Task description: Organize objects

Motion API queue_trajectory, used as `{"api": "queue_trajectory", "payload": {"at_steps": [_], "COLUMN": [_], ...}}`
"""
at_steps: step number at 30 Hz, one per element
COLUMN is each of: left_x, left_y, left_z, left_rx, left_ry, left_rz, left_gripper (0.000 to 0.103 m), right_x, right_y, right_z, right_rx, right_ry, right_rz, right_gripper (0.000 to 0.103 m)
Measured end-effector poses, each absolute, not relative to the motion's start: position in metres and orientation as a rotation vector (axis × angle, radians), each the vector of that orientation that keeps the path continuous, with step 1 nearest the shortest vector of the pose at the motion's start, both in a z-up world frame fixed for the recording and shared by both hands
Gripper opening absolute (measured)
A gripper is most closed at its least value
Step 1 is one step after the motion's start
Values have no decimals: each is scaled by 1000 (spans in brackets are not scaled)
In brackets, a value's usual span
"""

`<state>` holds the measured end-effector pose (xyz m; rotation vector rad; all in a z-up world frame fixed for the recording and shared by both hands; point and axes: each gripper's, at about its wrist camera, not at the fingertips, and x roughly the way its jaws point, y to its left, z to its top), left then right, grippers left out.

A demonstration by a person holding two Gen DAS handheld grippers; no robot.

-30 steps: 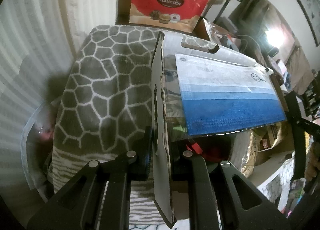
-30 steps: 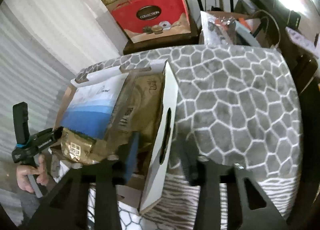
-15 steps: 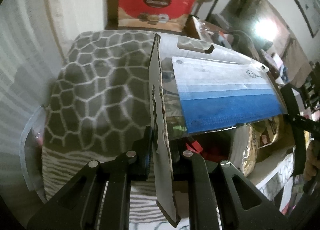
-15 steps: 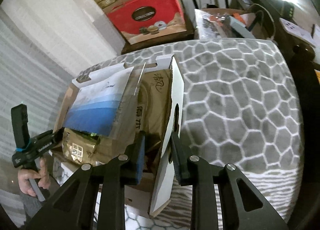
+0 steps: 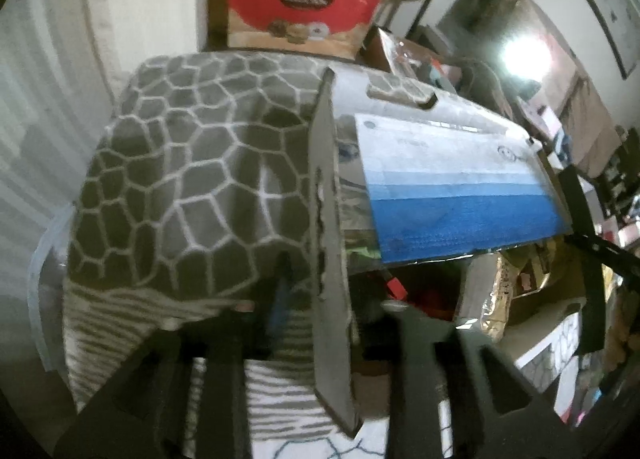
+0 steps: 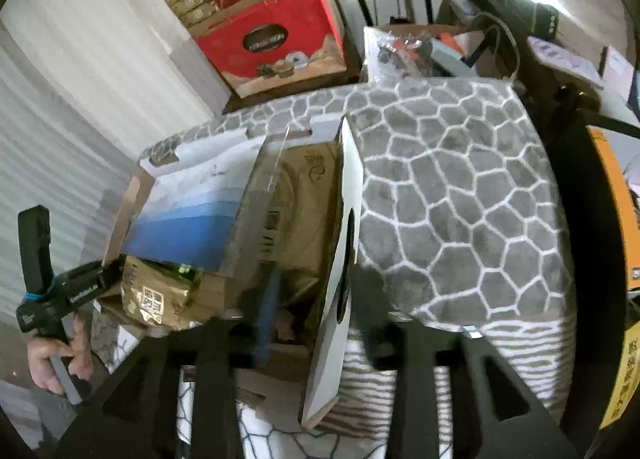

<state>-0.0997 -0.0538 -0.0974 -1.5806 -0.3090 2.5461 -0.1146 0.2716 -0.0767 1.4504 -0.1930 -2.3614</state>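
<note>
A white cardboard box stands against a grey honeycomb-patterned blanket [image 5: 192,195]. My left gripper [image 5: 328,291] is open, its fingers spread on either side of the box's left side wall [image 5: 328,219]. My right gripper [image 6: 316,307] is open astride the box's right side wall [image 6: 344,243]. Inside the box lie a blue-and-white packet [image 5: 452,195], also in the right wrist view [image 6: 192,211], a brown paper package [image 6: 304,195] and a gold foil pack [image 6: 154,295]. The left gripper [image 6: 60,291] and the hand holding it show in the right wrist view.
The blanket [image 6: 460,195] covers a raised surface next to the box. A red gift box [image 5: 304,7] sits behind it, also in the right wrist view [image 6: 272,47]. Clutter and a bright lamp [image 5: 520,59] fill the right. White curtains [image 6: 80,79] hang on the left.
Both grippers were shut on the box's side walls half a second ago and have now opened. The box sits lower against the blanket.
</note>
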Motion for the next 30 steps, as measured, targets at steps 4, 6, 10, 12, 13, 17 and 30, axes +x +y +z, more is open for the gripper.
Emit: {"api": "queue_trajectory", "payload": {"at_steps": [4,6,10,12,13,17,30], "left_x": [-84,-75,-61,-55,-52,-35,4], "left_y": [-57,-54,-42,-36,-34,-22,-14], "left_z": [-73,-59,-37,-29,-26,-19,-23], "left_rx": [-1485,-1430,-1353,-1330,-1316,-1278,-1302], "left_ry": [-303,-293,-254,-246,-244,-234,-197], "left_rz": [2616,2643,2664,2668,2668,2680,2771], "left_gripper": [52,60,72,79,82,98,103], "right_x": [-98,-86,-64,-54,-51,-37,6], "right_y": [272,268,257,254,253,254,244], "right_z": [-59,-49,-36,-33,-33,-32,-39], "right_rx": [1382,1343,1285,1269,1264,1232,1206], "right_ry": [-141,-104,-35,-45,-52,-52,38], "right_rz": [-2449,-2487,-2548,-2564,-2569,-2601,-2708], "right_gripper": [60,69,78,80,80,96,103]}}
